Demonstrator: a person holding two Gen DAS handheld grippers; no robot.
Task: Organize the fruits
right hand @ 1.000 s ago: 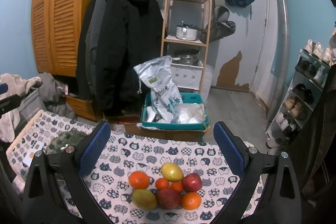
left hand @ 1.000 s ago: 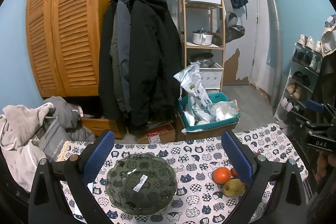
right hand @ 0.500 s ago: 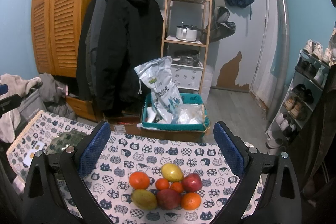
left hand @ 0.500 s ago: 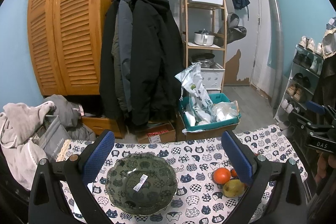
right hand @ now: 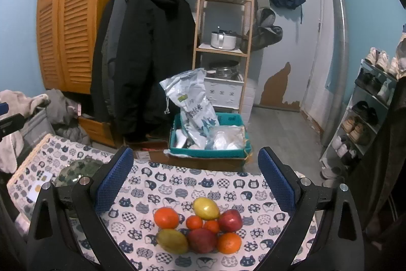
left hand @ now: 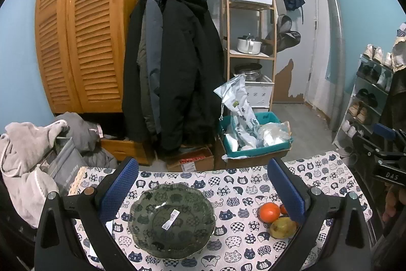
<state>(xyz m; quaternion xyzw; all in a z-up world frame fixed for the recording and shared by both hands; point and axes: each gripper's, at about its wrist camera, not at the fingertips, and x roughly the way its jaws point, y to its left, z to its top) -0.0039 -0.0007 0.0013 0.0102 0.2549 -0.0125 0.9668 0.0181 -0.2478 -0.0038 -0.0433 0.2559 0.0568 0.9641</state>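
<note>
right wrist view: a tight cluster of eight fruits sits on the cat-print tablecloth (right hand: 177, 184), between the two blue-padded fingers and below them in the frame.
fruit cluster: yellow lemon (right hand: 206, 208) at the far side; large orange (right hand: 166, 218) to its left; red apple (right hand: 230, 220) to its right; two small tangerines (right hand: 194, 222) in the middle, touching each other; yellow-green mango (right hand: 172, 240), second dark red apple (right hand: 202, 240) and another orange (right hand: 229, 242) along the near edge.
right gripper (right hand: 195, 182): fingers spread wide, holding nothing, above the pile and not touching it.
left wrist view: dark green scalloped glass bowl (left hand: 171, 219) with a small white sticker inside, resting on the same cloth, holding no fruit.
left gripper (left hand: 203, 191): fingers spread wide, nothing between them, the bowl lying below and between them.
fruit from this side: one orange and the mango show just right of the bowl, partly behind the right finger.
beyond the table: teal plastic crate (right hand: 210, 133) with white bags on the floor, black coats (right hand: 144, 50) hanging from a rail, wooden louvred wardrobe (right hand: 66, 24), wooden shelf unit (right hand: 223, 24) with pots, shoe rack (right hand: 368, 106) at right.
</note>
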